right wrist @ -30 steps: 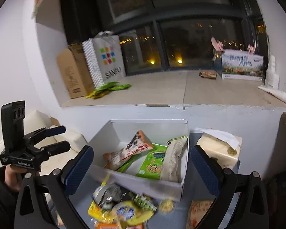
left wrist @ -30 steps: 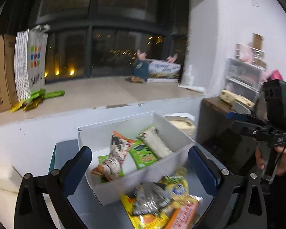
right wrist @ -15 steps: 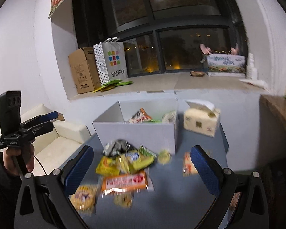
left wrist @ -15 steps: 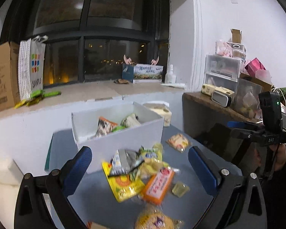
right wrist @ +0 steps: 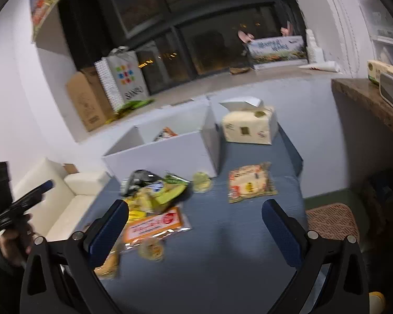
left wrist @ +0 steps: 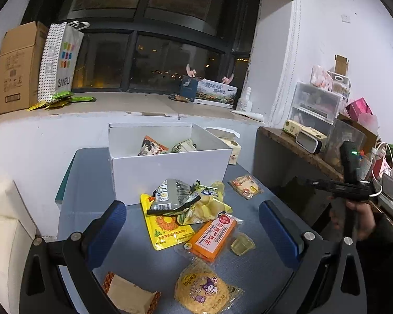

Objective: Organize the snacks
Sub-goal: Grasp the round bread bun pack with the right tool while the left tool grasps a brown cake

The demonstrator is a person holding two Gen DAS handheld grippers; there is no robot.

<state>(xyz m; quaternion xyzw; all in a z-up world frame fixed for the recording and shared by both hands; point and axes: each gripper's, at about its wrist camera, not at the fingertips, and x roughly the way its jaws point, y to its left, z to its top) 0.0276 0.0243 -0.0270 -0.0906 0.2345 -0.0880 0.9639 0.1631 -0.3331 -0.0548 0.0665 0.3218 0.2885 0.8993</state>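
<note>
- Left gripper (left wrist: pixel 192 221) spread wide, empty, hovering over the snack pile (left wrist: pixel 186 204) at frame centre; right gripper (right wrist: pixel 195 218) likewise released and empty.
- White box (left wrist: pixel 170 164) just behind the pile, already holding 2 or 3 packets.
- Overlapping wrappers: risk of pinching 2 at once.
- Slick foil, small jelly cup (left wrist: pixel 242 243): likely to slip or skid away.

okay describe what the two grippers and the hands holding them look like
Both match: the left gripper and right gripper have black frames with silver bolts and dark blue finger pads. Seen from across, each has a black pistol handle; the right one's upright black block shows a green light. The hands are bare, with dark sleeves.
</note>
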